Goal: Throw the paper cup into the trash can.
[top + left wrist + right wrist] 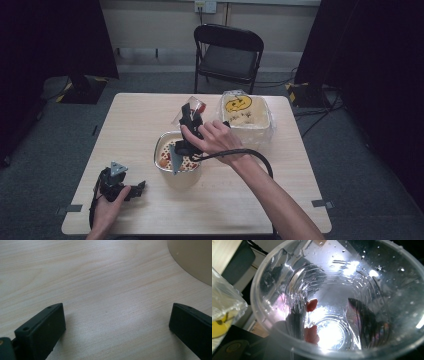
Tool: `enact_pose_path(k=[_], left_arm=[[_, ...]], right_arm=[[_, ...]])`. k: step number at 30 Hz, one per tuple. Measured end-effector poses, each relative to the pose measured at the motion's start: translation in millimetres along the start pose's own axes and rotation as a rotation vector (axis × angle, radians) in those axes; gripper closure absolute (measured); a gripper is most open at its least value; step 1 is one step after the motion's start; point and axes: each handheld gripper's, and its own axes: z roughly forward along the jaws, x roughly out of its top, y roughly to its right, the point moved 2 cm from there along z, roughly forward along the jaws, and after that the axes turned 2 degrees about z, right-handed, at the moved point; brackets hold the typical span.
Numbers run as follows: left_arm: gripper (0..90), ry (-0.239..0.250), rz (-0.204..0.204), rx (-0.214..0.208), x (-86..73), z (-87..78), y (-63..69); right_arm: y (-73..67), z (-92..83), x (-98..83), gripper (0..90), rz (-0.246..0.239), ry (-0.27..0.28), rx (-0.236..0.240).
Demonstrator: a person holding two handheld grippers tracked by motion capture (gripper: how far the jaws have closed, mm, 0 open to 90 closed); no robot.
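The right gripper (pixel 191 114) was raised above the table (pixel 140 120), its jaws pressed together on a clear plastic cup (pixel 192 107). The cup was held tilted, just behind a round bowl (pixel 167 140) with food in orange and red colours, and left of a plastic tub (pixel 260 117) with a yellow pumpkin face on its lid.

In the right gripper view the cup (pixel 332 302) was seen from its open mouth: thin ribbed wall, water drops inside, and 2 small red pieces (pixel 312 305) stuck near the bottom. I think it was very light and soft, so it will bend w/ strong squeeze and can crack. Wet wall probably slippery. Best place to hold is the middle of the wall, where the ribs make it stiffer, w/ gentle force only.

The left gripper (pixel 122 187) rested low at the near left part of the table; its jaws stood wide apart w/ nothing between, only bare wood (pixel 105 290) under them.
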Motion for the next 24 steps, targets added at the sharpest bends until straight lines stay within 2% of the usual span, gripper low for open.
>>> enact_pose_path(k=[3,5,6,8,9,12,14,18,21,24], left_arm=[[0.0,0.0,0.0,-0.001,0.0,0.0,0.0],[0.0,0.0,0.0,-0.001,0.0,0.0,0.0],[0.0,0.0,0.0,-0.001,0.0,0.0,0.0],[0.0,0.0,0.0,0.0,0.0,0.0,0.0],[0.0,0.0,0.0,0.0,0.0,0.0,0.0],[0.0,0.0,0.0,-0.002,0.0,0.0,0.0],[0.0,0.0,0.0,0.0,0.0,0.0,0.0],[0.0,0.0,-0.001,0.0,0.0,0.0,0.0],[0.0,0.001,-0.001,-0.001,0.0,0.0,0.0],[0.0,0.001,0.0,-0.002,0.0,0.0,0.0]], right_arm=[[4.6,2.5,-2.4,53.1,0.13,0.026,0.08],[6.6,4.0,-7.0,53.2,0.268,0.033,0.154],[8.9,5.8,-9.8,53.3,0.311,0.049,0.175],[10.2,7.2,-15.3,53.3,0.426,0.056,0.233],[11.1,7.9,-18.1,53.4,0.46,0.061,0.251],[13.1,9.4,-26.1,53.4,0.592,0.071,0.342],[13.6,11.0,-30.8,53.2,0.696,0.098,0.418],[15.5,15.8,-41.9,53.2,0.957,0.162,0.574],[18.5,21.2,-53.3,53.0,1.16,0.222,0.672],[21.1,27.1,-66.5,52.9,1.329,0.286,0.767]])
